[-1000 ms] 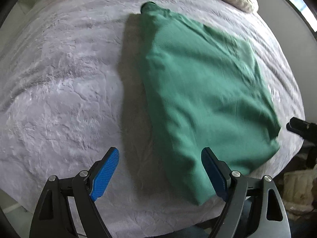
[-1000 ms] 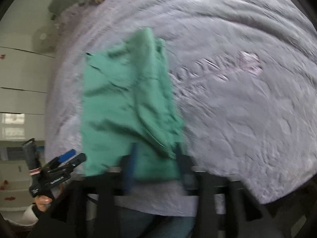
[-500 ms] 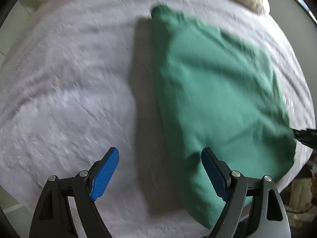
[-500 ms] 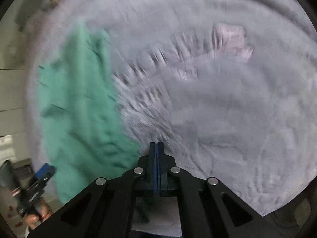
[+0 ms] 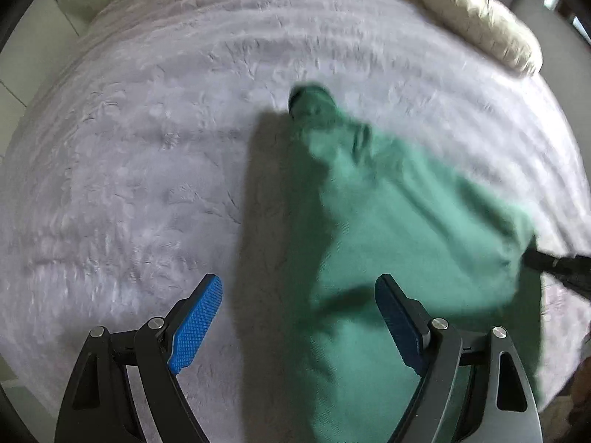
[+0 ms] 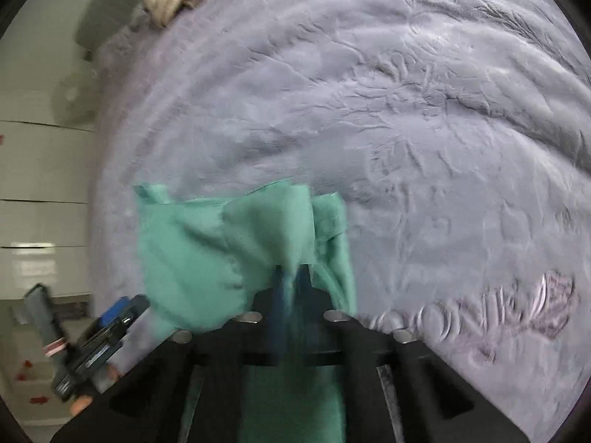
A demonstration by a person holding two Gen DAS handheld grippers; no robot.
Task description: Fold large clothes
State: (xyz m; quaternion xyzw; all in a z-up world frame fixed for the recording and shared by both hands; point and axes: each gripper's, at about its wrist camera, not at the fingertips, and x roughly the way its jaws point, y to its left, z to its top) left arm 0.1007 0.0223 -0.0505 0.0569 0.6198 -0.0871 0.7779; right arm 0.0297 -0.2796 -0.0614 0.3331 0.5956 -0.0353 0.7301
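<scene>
One green garment (image 5: 399, 229), lying on one grey blanket (image 5: 129, 170). Two grippers: left gripper (image 5: 299, 317) jaws apart, empty; right gripper (image 6: 291, 288) clamped on garment edge, apparently, through blur. One pillow (image 5: 476, 26). Only the right view shows the blanket's lettering (image 6: 476, 317).

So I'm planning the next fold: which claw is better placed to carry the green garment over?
The right claw: it is already shut on the green garment, bunching its edge. The left claw hangs open over the garment's other edge, holding nothing.
</scene>
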